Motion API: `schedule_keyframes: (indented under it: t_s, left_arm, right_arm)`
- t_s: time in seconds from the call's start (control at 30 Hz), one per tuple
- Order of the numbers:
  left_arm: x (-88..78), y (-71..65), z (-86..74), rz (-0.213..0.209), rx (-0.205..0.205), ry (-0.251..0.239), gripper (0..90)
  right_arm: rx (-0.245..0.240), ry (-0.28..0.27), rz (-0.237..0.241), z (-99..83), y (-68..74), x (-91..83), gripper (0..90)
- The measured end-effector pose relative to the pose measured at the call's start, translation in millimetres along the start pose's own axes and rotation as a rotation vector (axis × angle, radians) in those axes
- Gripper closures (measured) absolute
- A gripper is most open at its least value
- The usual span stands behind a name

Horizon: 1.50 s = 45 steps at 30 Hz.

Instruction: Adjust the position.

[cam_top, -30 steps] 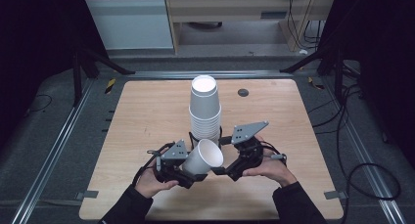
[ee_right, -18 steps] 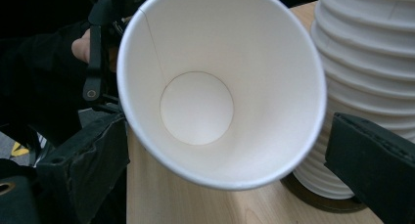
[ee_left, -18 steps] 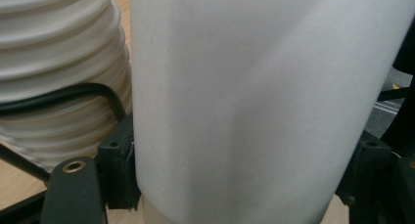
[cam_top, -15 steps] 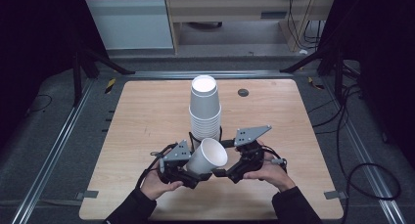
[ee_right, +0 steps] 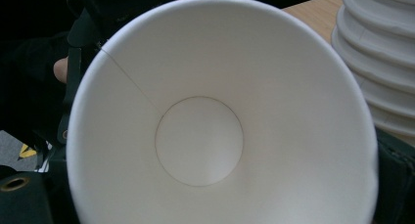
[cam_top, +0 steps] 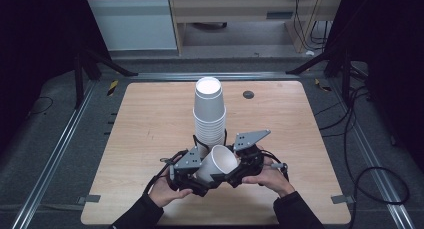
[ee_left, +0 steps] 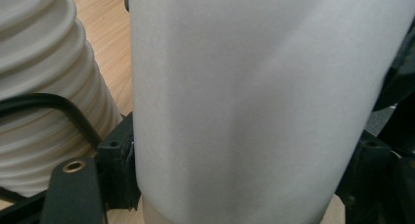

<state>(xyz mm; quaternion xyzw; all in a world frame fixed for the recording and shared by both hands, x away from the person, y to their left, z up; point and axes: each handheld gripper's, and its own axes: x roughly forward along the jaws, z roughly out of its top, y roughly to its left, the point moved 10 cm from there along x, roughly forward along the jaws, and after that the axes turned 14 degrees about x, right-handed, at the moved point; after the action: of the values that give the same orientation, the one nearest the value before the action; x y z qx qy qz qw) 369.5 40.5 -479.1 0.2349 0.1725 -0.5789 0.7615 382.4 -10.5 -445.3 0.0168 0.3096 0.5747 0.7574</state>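
Note:
A single white paper cup (cam_top: 220, 161) is held tilted just above the table, in front of a tall stack of upturned white cups (cam_top: 209, 114). My left gripper (cam_top: 200, 183) is shut on its lower wall, and that wall (ee_left: 254, 106) stands between the jaws in the left gripper view, with the stack (ee_left: 44, 87) beside it. My right gripper (cam_top: 230, 178) sits at the cup's rim and its jaws have just been closing. The rim's lower edge hides them. The right gripper view looks straight into the cup's mouth (ee_right: 200, 141).
The wooden table (cam_top: 150, 119) has bare room left and right of the stack. A small dark disc (cam_top: 248, 94) lies near the far edge. Metal rails and cables run along both sides of the table. The stack (ee_right: 381, 62) stands close behind both grippers.
The held cup has tipped a little, so more of its open mouth faces up and to the right. Both hands have stayed nearly in place.

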Motion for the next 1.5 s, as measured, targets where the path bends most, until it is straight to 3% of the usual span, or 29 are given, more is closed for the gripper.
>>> schedule_keyframes:
  t_s: [0.63,0.93,1.27,1.33,1.5]
  left_arm:
    - [-1.8,2.0,-1.5,0.005,-0.008,-0.005,20.9]
    - [-7.8,10.0,-15.1,0.039,-0.031,0.033,18.8]
    - [-27.3,27.0,-29.0,0.108,-0.095,0.04,18.7]
    - [-31.2,30.2,-30.8,0.125,-0.105,0.04,18.8]
    - [-41.8,39.4,-39.9,0.162,-0.142,0.055,18.9]
  right_arm:
    - [-0.023,-0.012,-0.011,3.4,1.8,-3.2,9.4]
    - [-0.015,-0.064,-0.053,12.1,-6.2,-25.9,9.2]
    - [0.005,-0.102,-0.175,14.0,-26.9,-63.3,9.3]
    - [0.011,-0.117,-0.235,13.7,-36.2,-71.4,9.4]
    - [0.036,-0.126,-0.319,12.5,-52.2,-85.5,9.4]
